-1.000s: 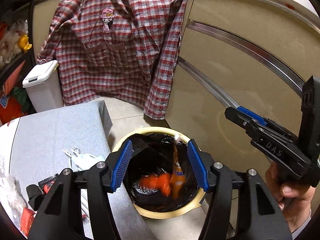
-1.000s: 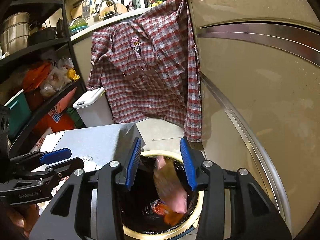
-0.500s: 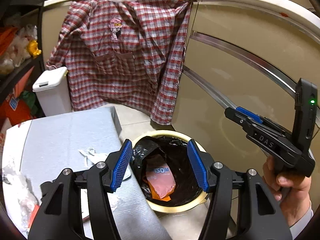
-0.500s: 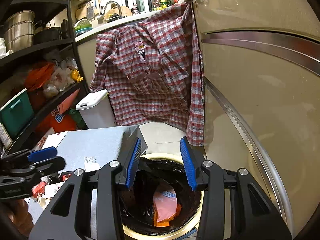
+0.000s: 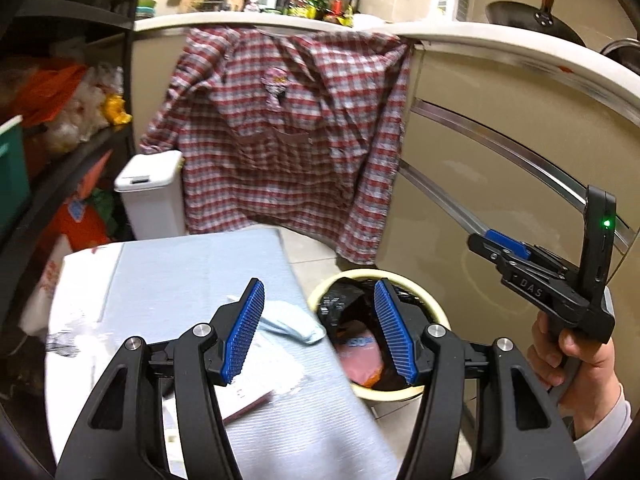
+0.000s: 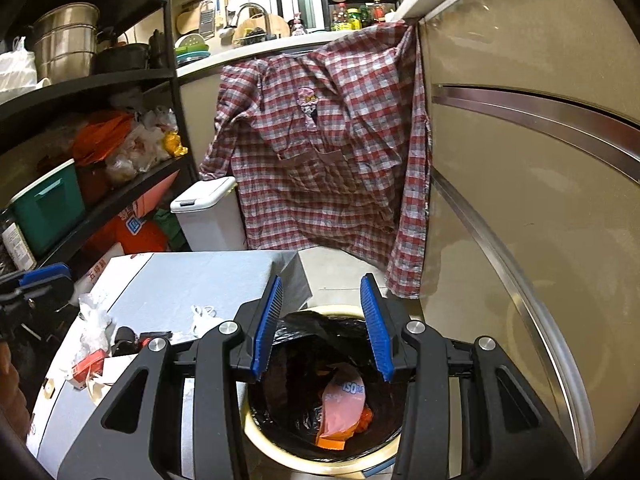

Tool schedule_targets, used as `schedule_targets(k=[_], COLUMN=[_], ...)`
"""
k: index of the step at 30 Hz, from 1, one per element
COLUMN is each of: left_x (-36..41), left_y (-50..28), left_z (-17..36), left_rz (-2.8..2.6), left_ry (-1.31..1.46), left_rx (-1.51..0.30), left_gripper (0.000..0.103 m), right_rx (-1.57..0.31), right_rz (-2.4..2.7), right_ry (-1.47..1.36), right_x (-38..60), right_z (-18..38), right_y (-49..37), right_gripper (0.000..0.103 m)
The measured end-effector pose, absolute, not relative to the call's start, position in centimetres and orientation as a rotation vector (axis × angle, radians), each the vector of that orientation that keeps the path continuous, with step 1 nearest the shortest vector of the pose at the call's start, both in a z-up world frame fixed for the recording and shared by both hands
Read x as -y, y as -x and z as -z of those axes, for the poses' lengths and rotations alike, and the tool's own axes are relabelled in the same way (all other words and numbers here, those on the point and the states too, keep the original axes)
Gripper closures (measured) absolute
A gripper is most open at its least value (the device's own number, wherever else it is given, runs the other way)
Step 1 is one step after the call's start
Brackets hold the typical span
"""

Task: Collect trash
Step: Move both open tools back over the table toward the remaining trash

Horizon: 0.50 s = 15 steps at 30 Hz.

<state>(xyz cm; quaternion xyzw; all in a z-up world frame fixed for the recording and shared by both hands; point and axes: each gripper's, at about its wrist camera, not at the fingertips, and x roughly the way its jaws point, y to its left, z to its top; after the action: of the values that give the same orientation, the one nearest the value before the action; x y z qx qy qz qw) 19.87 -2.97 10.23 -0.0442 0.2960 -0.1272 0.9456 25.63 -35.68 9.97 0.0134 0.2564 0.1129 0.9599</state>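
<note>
Both the left gripper (image 5: 318,330) and right gripper (image 6: 322,328) gape empty; pink plastic wrapper (image 6: 340,404) lies inside the near black-lined round bin (image 6: 320,462), apparently dropped as trash.

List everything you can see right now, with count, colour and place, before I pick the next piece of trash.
Trash bin: one, cream rim, black liner, on the floor beside the table.
Pink packet: one, pink with orange under it, inside the bin.
Table: one, grey-blue cover, left of the bin.
Face mask: one, pale blue, table edge nearest the bin.
Crumpled plastic: one, white, on the table's left side.
Red wrapper: one, among the table's left clutter.
Plaid shirt: one, red and grey, hanging off the counter.
Lidded bin: one, white, on the floor under the shirt.
Shelf rack: one, black, far left.
Left gripper: black, blue pads, open, empty.
Right gripper: same, open, above the bin.
Hand: one, holding the right gripper.
</note>
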Motion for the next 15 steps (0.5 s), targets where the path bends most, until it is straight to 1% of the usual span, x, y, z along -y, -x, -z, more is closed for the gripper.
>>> schedule_targets(k=[7,10,15], left_x=[-2.6,-5.2,-9.4], left_y=[-18.5,-18.3,-18.2], left_z=[-11.0,-11.0,-9.9], left_rz=[0.18,0.143,0.082], left_ry=[0.097,0.099,0.087], left_rx=[-0.594,-0.593,-0.594], left_gripper=[0.046,0.046,0.046], right_rx=[-0.515,-0.525,-0.555], right_rz=[-0.278,-0.304,-0.345], right_ry=[0.003,0.01,0.026], right_x=[32.9,31.7,29.5], right_z=[-10.2,-9.8,-8.6], right_y=[-24.6,-24.5,-24.8], right_gripper=[0.063,0.067,0.082])
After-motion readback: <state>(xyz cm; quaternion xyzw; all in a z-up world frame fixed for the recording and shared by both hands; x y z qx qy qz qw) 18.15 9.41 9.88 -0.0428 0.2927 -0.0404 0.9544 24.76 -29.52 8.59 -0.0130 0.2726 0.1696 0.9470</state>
